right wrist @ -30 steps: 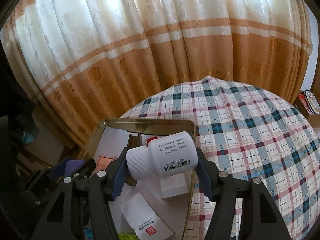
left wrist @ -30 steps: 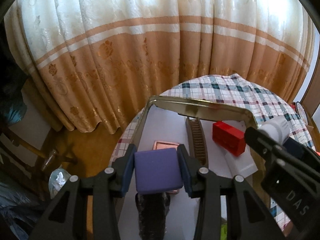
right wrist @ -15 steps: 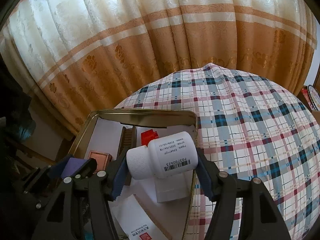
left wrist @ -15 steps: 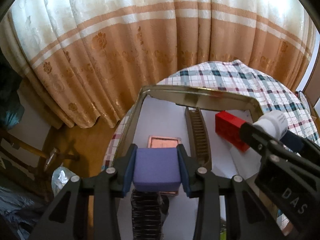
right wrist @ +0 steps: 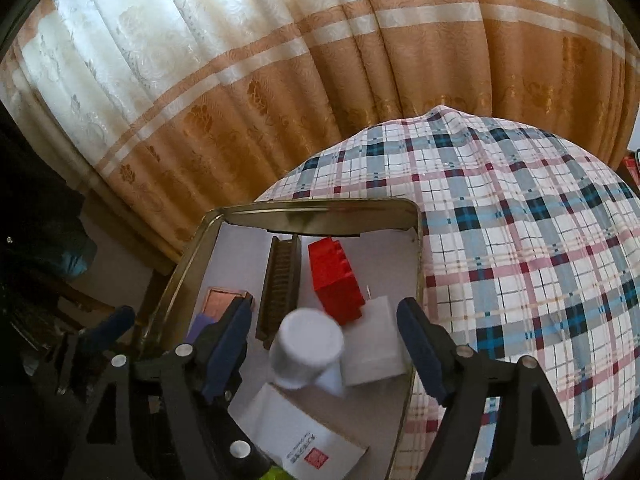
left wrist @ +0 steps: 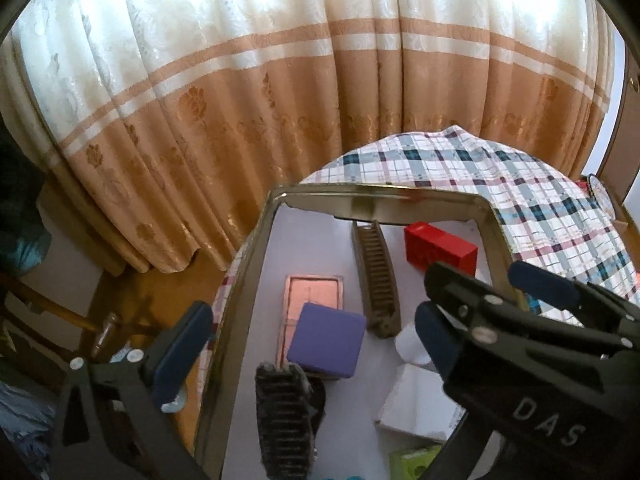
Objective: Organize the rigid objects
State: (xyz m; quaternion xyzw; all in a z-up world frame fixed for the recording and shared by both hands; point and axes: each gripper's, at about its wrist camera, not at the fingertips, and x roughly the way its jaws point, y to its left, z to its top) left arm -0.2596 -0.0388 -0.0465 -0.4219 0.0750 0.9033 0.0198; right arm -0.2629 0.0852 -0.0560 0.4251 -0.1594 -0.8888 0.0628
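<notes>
A tall curtain (left wrist: 280,100), cream above and tan below with pale stripes, filled the background; before it lay a checked cloth (right wrist: 520,240) over a rounded surface, whether bed or bench I could not tell; on the cloth's left part sat a shallow metal tray (right wrist: 312,210) with a gold rim and a white floor. Inside the tray lay a white box (right wrist: 374,342) against the right wall, another white box with a red stamp (right wrist: 304,436) nearer the cameras, a red brick (right wrist: 334,280) near the far end, a long brown comb (left wrist: 376,276) lying lengthwise down the middle, a dark brush (left wrist: 284,416) at the near end, and a flat copper-coloured plate (left wrist: 314,292) left of the comb. The left tool (left wrist: 304,344) had its jaws opening, spread wide, and a purple block (left wrist: 326,340) sat free between them, tilted, overlapping the plate's near end and touching neither pad. The right tool (right wrist: 324,348) likewise had its jaws opening; a blurred white bottle (right wrist: 308,352) sat loose between them over the tray, cap toward the camera, clear of both pads, beside the red brick and the right-hand white box.
</notes>
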